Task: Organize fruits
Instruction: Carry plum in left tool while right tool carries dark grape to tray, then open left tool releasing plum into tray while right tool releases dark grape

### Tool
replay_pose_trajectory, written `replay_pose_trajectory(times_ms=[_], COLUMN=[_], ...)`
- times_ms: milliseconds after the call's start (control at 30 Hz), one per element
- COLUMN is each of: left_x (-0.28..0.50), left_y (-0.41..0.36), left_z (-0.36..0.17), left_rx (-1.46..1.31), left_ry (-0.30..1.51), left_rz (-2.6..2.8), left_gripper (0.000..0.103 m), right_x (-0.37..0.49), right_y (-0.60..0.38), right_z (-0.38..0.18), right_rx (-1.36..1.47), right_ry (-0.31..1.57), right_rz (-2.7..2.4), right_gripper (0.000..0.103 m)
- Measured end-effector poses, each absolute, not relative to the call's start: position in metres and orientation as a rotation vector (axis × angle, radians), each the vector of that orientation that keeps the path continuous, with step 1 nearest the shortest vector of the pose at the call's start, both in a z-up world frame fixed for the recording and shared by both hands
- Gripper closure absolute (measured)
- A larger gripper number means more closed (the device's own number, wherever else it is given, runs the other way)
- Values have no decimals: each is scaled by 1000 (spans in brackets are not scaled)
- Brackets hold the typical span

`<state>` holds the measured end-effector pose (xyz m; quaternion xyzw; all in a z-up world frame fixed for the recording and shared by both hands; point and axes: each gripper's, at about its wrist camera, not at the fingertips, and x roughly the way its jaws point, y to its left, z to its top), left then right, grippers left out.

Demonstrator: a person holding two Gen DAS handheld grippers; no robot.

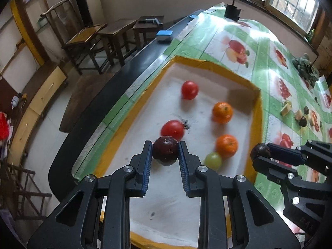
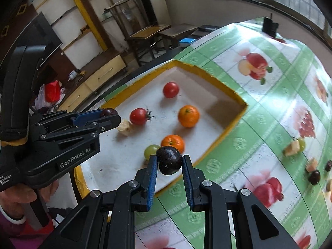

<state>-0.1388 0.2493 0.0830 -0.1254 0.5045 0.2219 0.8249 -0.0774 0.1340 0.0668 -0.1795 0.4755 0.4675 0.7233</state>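
Observation:
My left gripper [image 1: 165, 153] is shut on a dark plum [image 1: 165, 150] and holds it over the white tray with a yellow rim [image 1: 258, 112]. My right gripper [image 2: 168, 162] is shut on a second dark plum [image 2: 169, 160] above the tray's near right edge; it also shows in the left wrist view [image 1: 260, 151]. In the tray lie two tomatoes [image 1: 189, 89] [image 1: 172, 129], two oranges [image 1: 222, 112] [image 1: 226, 145], a green grape [image 1: 213, 160] and a pale fruit chunk [image 2: 125, 127].
On the fruit-print tablecloth [image 2: 259, 124] to the right lie more fruit pieces: a chunk with a grape [image 2: 294, 147], dark plums [image 2: 314, 176] and other chunks. A black box [image 2: 269, 26] stands at the far table end. Chairs [image 1: 87, 39] stand left.

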Motion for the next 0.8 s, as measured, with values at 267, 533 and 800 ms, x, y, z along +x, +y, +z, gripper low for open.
replay_pose_trajectory(times_ms=[267,533,800], left_x=[-153,-159,-154], left_y=[262,270,270], left_z=[70,61,51], left_rx=[-280,-312,-344], left_ry=[1110,1123,1138], left_rz=[491,498,470], left_gripper=[79,79,79], right_x=[-90,-93,-80], right_y=[162,190,215], right_z=[60,51,40], right_rx=[-441,-485,-520], right_ry=[1052,1043,1041], right_rz=[1097,1119,1114], right_gripper=[80,80,80])
